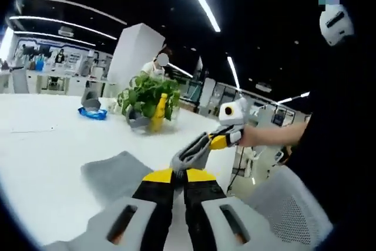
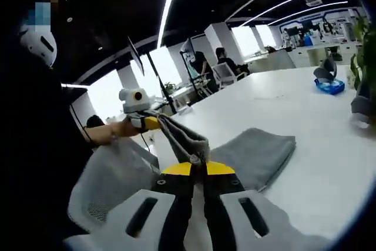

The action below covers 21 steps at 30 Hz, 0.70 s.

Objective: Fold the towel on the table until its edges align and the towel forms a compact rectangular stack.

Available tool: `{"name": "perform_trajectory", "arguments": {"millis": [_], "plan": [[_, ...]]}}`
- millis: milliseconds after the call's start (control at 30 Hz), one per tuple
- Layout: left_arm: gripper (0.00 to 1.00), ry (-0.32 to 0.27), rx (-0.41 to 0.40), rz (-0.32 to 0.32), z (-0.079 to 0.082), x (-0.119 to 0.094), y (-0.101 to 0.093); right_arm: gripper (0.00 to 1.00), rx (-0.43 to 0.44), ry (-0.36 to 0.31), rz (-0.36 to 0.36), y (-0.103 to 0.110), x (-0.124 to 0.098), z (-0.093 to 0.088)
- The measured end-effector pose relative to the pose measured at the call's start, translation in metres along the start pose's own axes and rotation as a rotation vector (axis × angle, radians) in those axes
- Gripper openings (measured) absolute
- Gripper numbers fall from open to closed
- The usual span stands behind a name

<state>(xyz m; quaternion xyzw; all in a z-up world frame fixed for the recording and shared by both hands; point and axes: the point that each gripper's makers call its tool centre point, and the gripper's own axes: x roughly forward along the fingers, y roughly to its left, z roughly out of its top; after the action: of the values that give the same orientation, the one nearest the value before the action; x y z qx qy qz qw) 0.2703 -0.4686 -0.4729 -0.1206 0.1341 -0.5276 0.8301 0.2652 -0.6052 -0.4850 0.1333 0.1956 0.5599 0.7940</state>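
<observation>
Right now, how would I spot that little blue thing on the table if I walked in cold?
Find the big white table, then the leafy potted plant standing on it with a yellow bottle in front. Beside the plant lies the crumpled blue packet, low and flat, the one bright blue thing on the table; the towel is grey.

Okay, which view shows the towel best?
The right gripper view: the towel lies folded on the table, one edge lifted between both tools. The left gripper view shows a smaller patch and the pinched edge.
</observation>
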Motion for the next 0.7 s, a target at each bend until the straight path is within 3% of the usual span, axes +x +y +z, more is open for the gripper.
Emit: {"name": "perform_trajectory", "arguments": {"millis": [200,333,500,700], "plan": [[0.05,-0.112,-0.122,-0.127,0.023,-0.005,-0.020,0.02,0.021,-0.066,0.031,0.018,-0.008,0.012],[0.05,-0.138,-0.139,-0.171,0.029,-0.010,-0.027,0.02,0.032,-0.096,0.072,0.034,-0.008,0.018],[0.05,-0.232,-0.188,-0.284,0.050,-0.019,-0.046,0.02,0.059,-0.142,0.141,0.053,-0.011,0.028],[0.05,-0.225,-0.207,-0.289,0.050,-0.020,-0.049,0.02,0.059,-0.159,0.164,0.060,-0.009,0.036]]}}
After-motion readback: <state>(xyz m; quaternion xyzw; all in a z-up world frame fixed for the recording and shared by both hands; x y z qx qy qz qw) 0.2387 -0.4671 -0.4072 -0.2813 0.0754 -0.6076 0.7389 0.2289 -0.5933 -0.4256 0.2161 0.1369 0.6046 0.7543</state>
